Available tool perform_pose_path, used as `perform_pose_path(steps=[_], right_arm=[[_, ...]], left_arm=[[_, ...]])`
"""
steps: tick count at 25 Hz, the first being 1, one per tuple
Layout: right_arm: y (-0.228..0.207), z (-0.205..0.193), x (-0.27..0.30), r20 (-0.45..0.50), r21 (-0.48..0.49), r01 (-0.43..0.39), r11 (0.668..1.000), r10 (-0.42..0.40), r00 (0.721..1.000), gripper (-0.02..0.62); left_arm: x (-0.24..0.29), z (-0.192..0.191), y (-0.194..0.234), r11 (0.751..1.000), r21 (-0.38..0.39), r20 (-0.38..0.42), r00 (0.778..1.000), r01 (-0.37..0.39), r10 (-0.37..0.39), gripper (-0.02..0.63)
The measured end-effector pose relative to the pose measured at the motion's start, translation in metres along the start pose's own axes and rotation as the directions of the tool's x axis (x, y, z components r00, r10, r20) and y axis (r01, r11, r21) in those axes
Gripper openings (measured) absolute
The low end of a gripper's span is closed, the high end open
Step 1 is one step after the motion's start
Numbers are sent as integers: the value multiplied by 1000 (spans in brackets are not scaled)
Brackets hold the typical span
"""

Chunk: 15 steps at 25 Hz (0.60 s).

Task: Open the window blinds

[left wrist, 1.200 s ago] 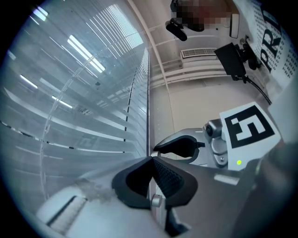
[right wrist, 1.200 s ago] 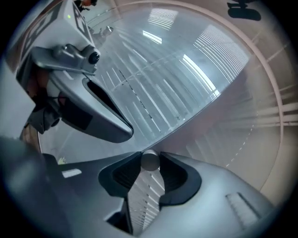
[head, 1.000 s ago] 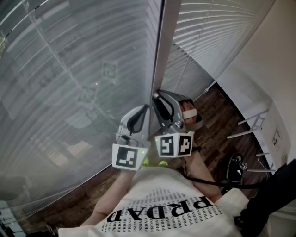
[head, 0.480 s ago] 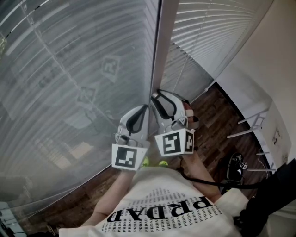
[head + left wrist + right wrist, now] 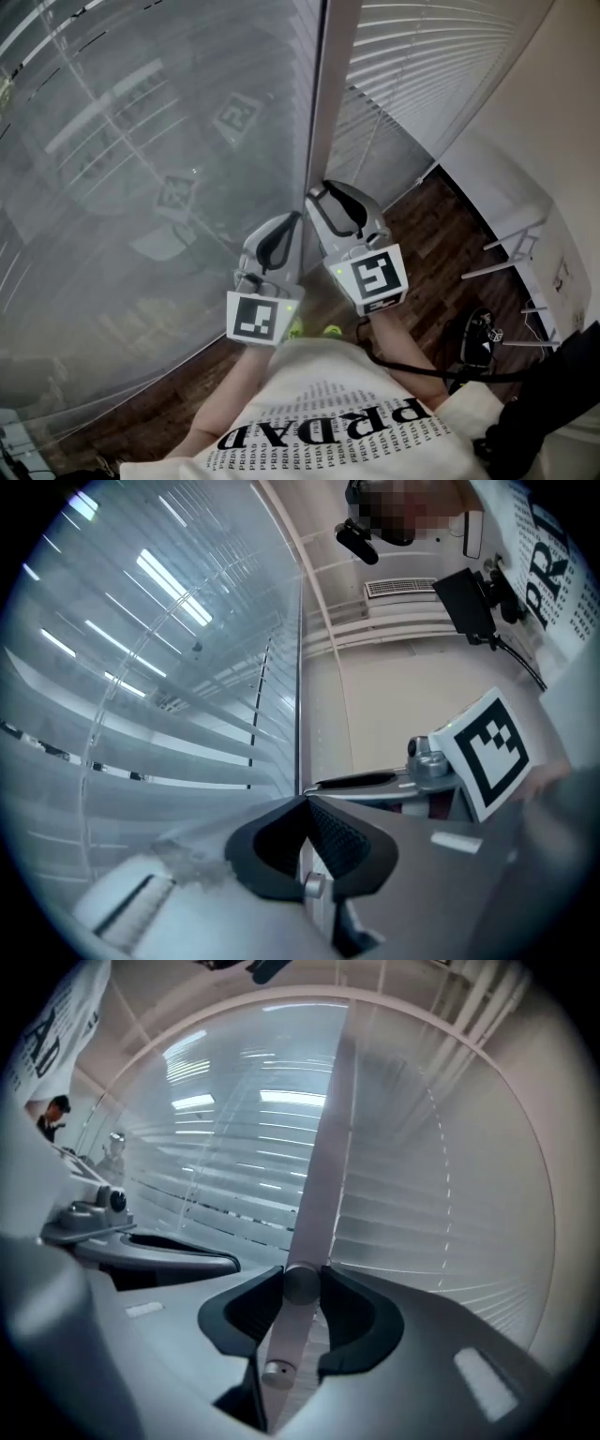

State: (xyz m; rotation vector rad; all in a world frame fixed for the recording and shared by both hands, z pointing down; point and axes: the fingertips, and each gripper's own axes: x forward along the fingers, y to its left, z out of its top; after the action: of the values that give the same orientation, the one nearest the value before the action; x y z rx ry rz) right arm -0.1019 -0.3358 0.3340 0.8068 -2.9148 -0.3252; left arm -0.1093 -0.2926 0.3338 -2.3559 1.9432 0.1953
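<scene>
White slatted blinds (image 5: 141, 141) cover the window on the left, and a second set (image 5: 422, 66) hangs to the right. A pale tilt wand (image 5: 323, 112) hangs down between them. My right gripper (image 5: 314, 199) is shut on the wand's lower end, whose round tip (image 5: 302, 1283) sits between the jaws of my right gripper (image 5: 302, 1290). My left gripper (image 5: 298, 217) sits close beside it on the left. Its jaws (image 5: 305, 799) meet tip to tip, with nothing visible between them. The left blinds' slats (image 5: 141, 714) stand tilted, with gaps showing.
Dark wood floor (image 5: 441, 225) runs below the window. A white wall (image 5: 553, 112) rises on the right, with a white metal frame (image 5: 511, 248) leaning near it. A black object (image 5: 478, 337) with a cable lies on the floor beside me.
The right gripper has twisted on the wand, its marker cube swinging down and to the right. The left blinds' slats have tilted further apart and show more through. The left gripper has stayed put.
</scene>
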Motion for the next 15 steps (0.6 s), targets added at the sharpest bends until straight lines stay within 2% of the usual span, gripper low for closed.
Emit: perform_pose_path(steps=[4, 8, 15], right_arm=[[-3, -2, -1, 20, 154, -7, 988, 4, 1000, 129], [-7, -4, 0, 63, 336, -33, 941, 13, 998, 130], [-9, -2, 0, 67, 341, -24, 940, 1, 998, 130]], left_arm=[[0, 1, 0, 1000, 2, 2, 1000, 0, 0, -8], [1, -1, 1, 1000, 2, -3, 1000, -1, 1, -8], [0, 2, 2, 1000, 7, -3, 1000, -2, 2, -8]])
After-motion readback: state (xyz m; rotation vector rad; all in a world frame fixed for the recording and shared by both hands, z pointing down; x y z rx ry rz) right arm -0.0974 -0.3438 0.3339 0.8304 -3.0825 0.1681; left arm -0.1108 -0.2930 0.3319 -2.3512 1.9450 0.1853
